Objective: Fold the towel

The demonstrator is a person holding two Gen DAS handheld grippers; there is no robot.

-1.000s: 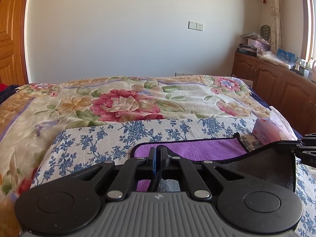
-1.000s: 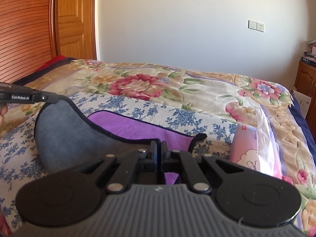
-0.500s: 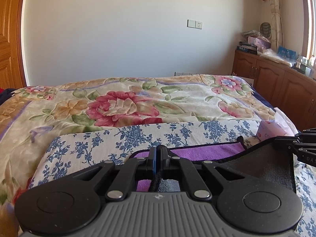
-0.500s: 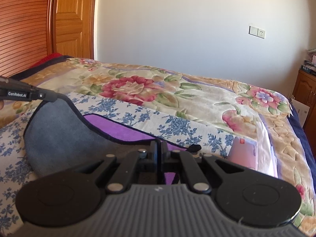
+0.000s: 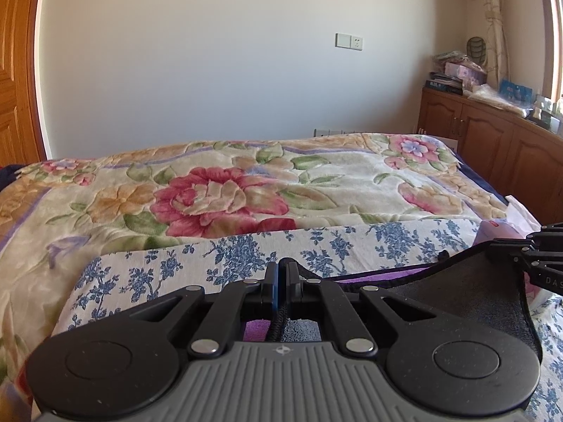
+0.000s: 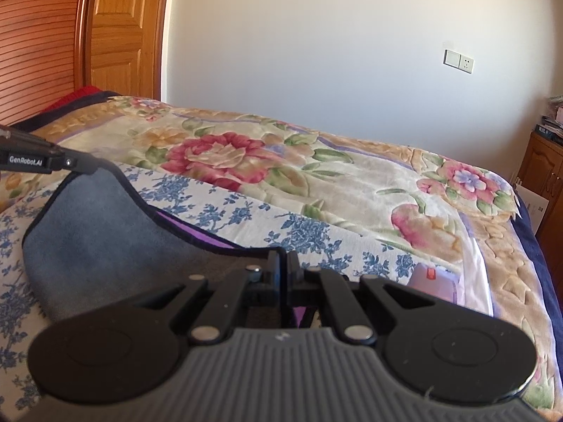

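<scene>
Left hand-held gripper (image 5: 280, 274) clenched on towel (image 5: 457, 292) hem, frame centre; right hand-held gripper (image 6: 285, 263) likewise. Cupboard (image 5: 492, 147) upper right, left view only; door (image 6: 119, 28) upper left, right view only.

The towel (image 6: 105, 232) is grey on one side and purple on the other, with a thin black edge. It lies on a white sheet (image 5: 225, 256) with little blue flowers. Far behind it the blanket (image 5: 225, 190) is cream with big red and pink roses, orange flowers and green leaves. Both grippers are black with grey ribbed tops: the left gripper (image 5: 280, 281) and the right gripper (image 6: 285, 270). The wall (image 5: 211, 52) is white. The cupboard (image 5: 492, 133) on the right is brown wood.
</scene>
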